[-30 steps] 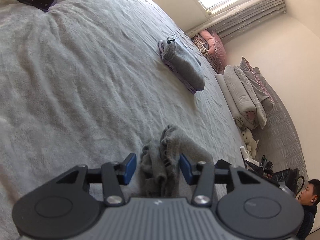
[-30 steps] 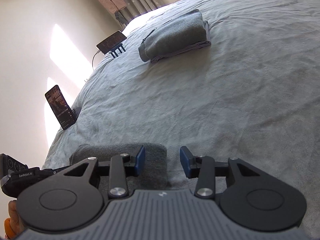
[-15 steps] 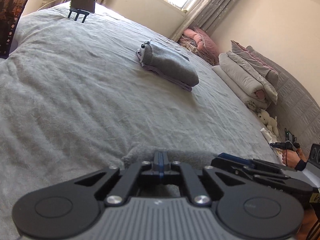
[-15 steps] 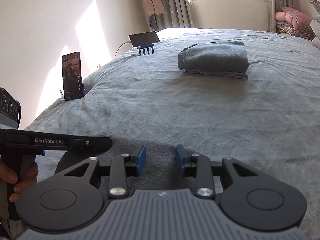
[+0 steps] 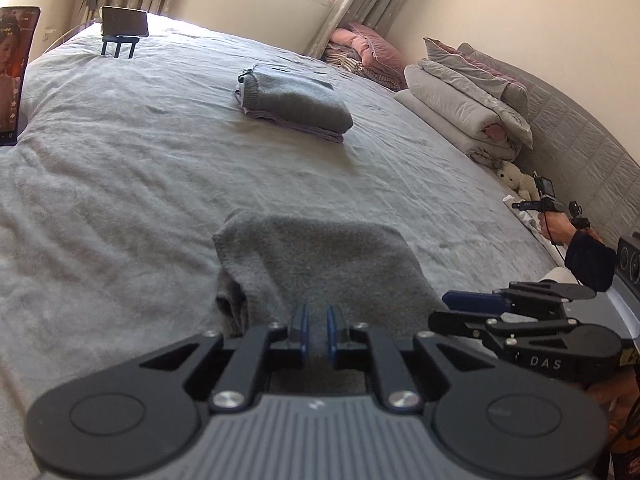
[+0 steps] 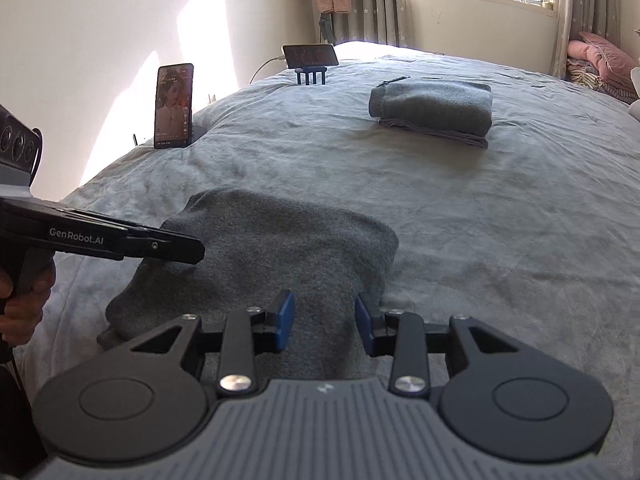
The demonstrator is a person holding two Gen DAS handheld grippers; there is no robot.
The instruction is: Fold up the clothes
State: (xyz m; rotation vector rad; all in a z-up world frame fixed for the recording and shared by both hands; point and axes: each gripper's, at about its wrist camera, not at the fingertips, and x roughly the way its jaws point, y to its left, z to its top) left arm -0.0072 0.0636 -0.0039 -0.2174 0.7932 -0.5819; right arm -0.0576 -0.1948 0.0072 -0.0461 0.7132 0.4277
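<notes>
**Grey knit mid-fold, both claws at near hem**

Bed [image 5: 120, 184]: grey cover, fills both views, serves as the work surface. Bedding stack [image 5: 464, 116] pushed to 2 o'clock by the wall in L view, prob. to keep the centre free.

Folded pile [image 6: 434, 114]: grey knit on a lilac layer, at 1 o'clock in R view, well apart from the work area. Reads as the done stack, parked out of reach of the current fold.

Grey garment [image 5: 320, 268]: the task item. Lies at 6 o'clock just ahead of both claws, bunched into a rough rectangle, near hem toward the person. Judged partway through folding, not yet squared.

L gripper [image 5: 317, 334]: jaws narrow but opening, blue pads apart w/ a thin ridge of the garment between them; pads look to be pressing it, so a pinch on the hem, loosening. Low pinch suits dragging or lifting an edge.

R gripper [image 6: 324, 326]: jaws about a third apart and opening, garment under and between the pads but not touched by them; nothing held. Sits at 3 o'clock in L view, alongside the L claw.

Phone [image 6: 173, 106]: upright at 10 o'clock in R view, screen lit. 2nd phone [image 6: 310, 55] on a blue stand at 12.

Writing: "GenRobot.AI" on the L claw's side in R view; "DAS" on the R claw's body in L view.
</notes>
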